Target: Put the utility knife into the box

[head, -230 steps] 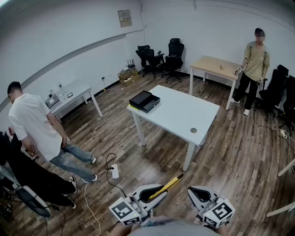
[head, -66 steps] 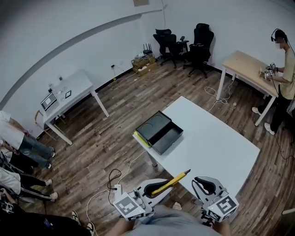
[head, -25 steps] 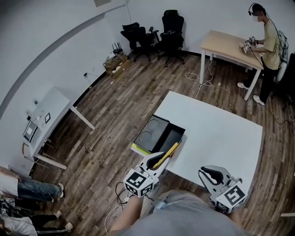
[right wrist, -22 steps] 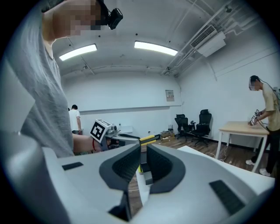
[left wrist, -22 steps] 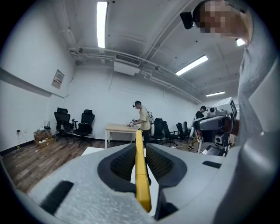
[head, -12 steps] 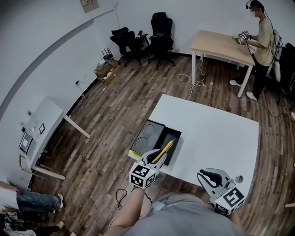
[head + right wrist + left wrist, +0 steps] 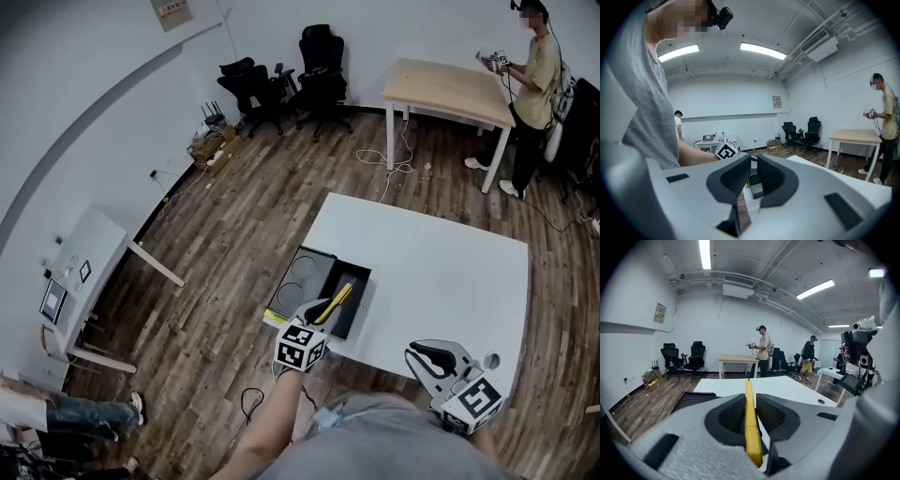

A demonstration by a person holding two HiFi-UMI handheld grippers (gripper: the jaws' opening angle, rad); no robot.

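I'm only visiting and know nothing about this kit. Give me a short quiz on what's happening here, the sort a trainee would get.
1. Multiple choice: what is the left gripper holding?
A) a pen
B) a yellow utility knife
C) nothing

2. True or false: the right gripper has something between its jaws.

3. Fill in the gap: the black box sits at a ___ of the white table.

Key
1. B. The knife is clamped between the jaws, over the box.
2. False. Its jaws stand slightly apart with nothing between them.
3. corner
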